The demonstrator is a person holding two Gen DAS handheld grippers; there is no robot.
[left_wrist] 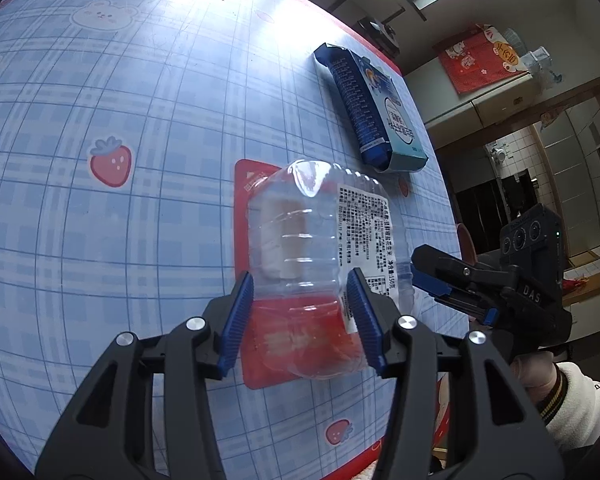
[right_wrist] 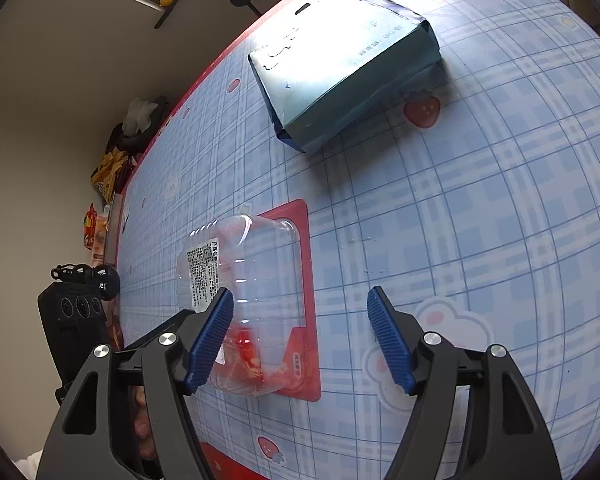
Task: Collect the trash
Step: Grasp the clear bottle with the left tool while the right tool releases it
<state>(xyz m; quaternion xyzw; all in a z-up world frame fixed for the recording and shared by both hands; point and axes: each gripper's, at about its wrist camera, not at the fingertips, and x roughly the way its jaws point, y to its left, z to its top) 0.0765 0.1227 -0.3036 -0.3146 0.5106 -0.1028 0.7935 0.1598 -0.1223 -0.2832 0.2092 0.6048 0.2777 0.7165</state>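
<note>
A clear plastic jar (left_wrist: 312, 248) with a white printed label lies on its side over a flat red card (left_wrist: 260, 344) on the blue plaid tablecloth. My left gripper (left_wrist: 302, 320) has its blue pads on both sides of the jar and grips it. The jar (right_wrist: 240, 280) and red card (right_wrist: 304, 320) also show in the right wrist view. My right gripper (right_wrist: 300, 336) is open and empty, its left pad beside the jar. It also shows in the left wrist view (left_wrist: 452, 292). A blue and teal carton (left_wrist: 376, 116) lies further off; it also shows in the right wrist view (right_wrist: 340, 68).
The tablecloth (left_wrist: 100, 240) has strawberry and bear prints and a red edge (right_wrist: 204, 76). Beyond the edge, snack bags and a dark bag with white plastic (right_wrist: 136, 128) sit on the floor. A kitchen doorway (left_wrist: 540, 184) lies past the table.
</note>
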